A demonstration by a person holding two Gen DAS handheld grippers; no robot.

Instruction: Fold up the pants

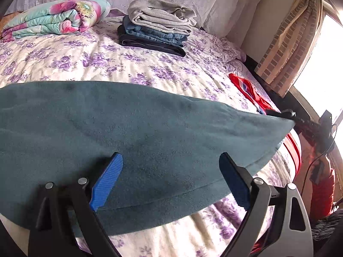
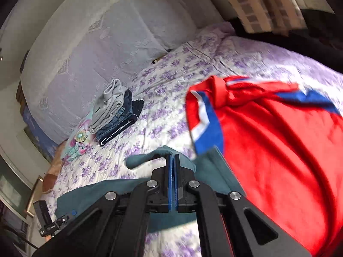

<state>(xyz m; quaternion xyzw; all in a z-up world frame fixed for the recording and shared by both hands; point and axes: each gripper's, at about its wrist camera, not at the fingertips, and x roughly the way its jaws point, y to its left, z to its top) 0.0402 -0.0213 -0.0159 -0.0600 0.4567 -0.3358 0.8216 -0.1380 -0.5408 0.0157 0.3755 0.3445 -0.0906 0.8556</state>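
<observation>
Teal fleece pants (image 1: 128,128) lie stretched across the flowered bed (image 1: 107,64). My left gripper (image 1: 171,157) hovers over their near hem, open wide, its blue pads on either side of the cloth without pressing it. In the left wrist view the right gripper (image 1: 288,115) pinches the pants' far right corner and draws it to a point. The right wrist view shows that gripper (image 2: 173,157) shut, with the teal pants (image 2: 145,160) bunched at its tips.
A red garment with blue and white stripes (image 2: 278,150) lies on the bed right of the pants. A stack of folded clothes (image 1: 156,27) and a rolled floral quilt (image 1: 53,19) sit near the headboard. A curtain (image 1: 289,42) hangs at the right.
</observation>
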